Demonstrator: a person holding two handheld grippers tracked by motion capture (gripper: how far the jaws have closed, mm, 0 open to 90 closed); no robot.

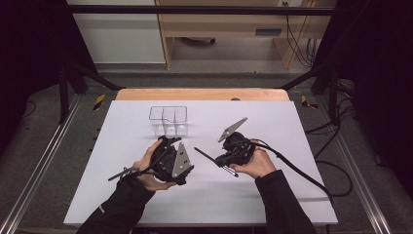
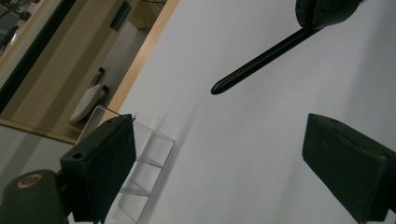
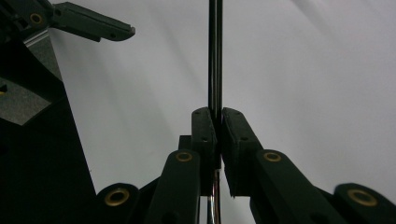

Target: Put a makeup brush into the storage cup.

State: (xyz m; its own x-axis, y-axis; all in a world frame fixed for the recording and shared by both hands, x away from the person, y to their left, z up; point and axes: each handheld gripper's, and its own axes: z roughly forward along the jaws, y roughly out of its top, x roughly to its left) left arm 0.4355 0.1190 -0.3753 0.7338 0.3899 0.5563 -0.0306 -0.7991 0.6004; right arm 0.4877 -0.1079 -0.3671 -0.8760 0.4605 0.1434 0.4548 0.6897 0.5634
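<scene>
One clear plastic tray (image 1: 168, 120) on the white desk (image 1: 122, 146), split into compartments, all empty as far as shows. One black pen (image 1: 206, 155), one tray, two tongs. Right tongs (image 1: 223, 161), nearer the person than the tray, pressed together on the pen. Left tongs (image 1: 168, 142) just short of the tray, spread wide, holding nothing.
</scene>
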